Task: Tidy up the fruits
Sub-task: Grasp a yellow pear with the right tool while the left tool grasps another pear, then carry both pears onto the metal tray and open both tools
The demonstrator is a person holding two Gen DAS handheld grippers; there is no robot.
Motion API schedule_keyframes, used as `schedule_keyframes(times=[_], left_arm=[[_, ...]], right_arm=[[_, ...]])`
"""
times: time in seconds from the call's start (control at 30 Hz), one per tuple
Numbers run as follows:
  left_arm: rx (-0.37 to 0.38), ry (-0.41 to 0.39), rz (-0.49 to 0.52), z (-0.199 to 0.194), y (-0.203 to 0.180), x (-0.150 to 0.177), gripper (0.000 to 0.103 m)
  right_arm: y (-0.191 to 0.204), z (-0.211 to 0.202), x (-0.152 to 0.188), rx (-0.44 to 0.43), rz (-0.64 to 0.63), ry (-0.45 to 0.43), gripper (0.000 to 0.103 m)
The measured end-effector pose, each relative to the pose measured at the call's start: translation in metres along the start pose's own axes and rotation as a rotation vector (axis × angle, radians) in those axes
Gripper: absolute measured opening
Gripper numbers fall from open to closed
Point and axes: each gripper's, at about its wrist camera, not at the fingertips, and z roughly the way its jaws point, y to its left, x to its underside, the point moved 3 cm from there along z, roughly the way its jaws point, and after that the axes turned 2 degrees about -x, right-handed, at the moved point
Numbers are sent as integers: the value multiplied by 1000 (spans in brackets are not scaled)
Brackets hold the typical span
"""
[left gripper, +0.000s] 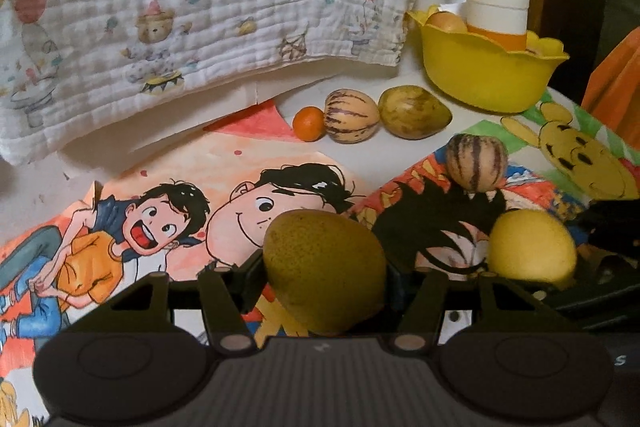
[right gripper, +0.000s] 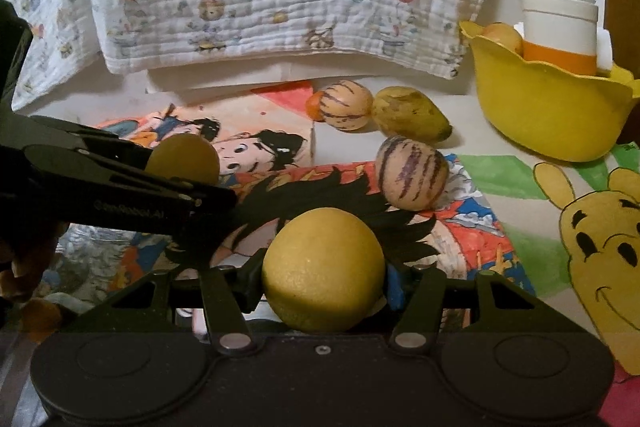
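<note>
My left gripper (left gripper: 324, 281) is shut on a green-yellow pear-shaped fruit (left gripper: 320, 259), held just above the cartoon drawings. In the right wrist view that fruit (right gripper: 184, 157) shows at the left behind a black finger (right gripper: 160, 187) of the left gripper. My right gripper (right gripper: 324, 283) is shut on a round yellow lemon (right gripper: 324, 267), which also appears at the right of the left wrist view (left gripper: 532, 247). A purple-striped fruit (right gripper: 412, 173) lies on the table just beyond the lemon.
At the back lie a small orange (left gripper: 308, 123), another striped fruit (left gripper: 351, 115) and a green-yellow fruit (left gripper: 414, 111). The yellow bowl (left gripper: 488, 79) at the back right holds a white-and-orange jar (left gripper: 496, 13) and a fruit. A printed cloth (left gripper: 200, 7) hangs behind.
</note>
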Motion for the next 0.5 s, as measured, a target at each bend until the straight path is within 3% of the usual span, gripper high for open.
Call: schedule_keyframes(times=[0.5], left_arm=[[-29,-59,-88,-65,-6,16,63]], right_arm=[[13,-39,1,-117,-23,-73,58]])
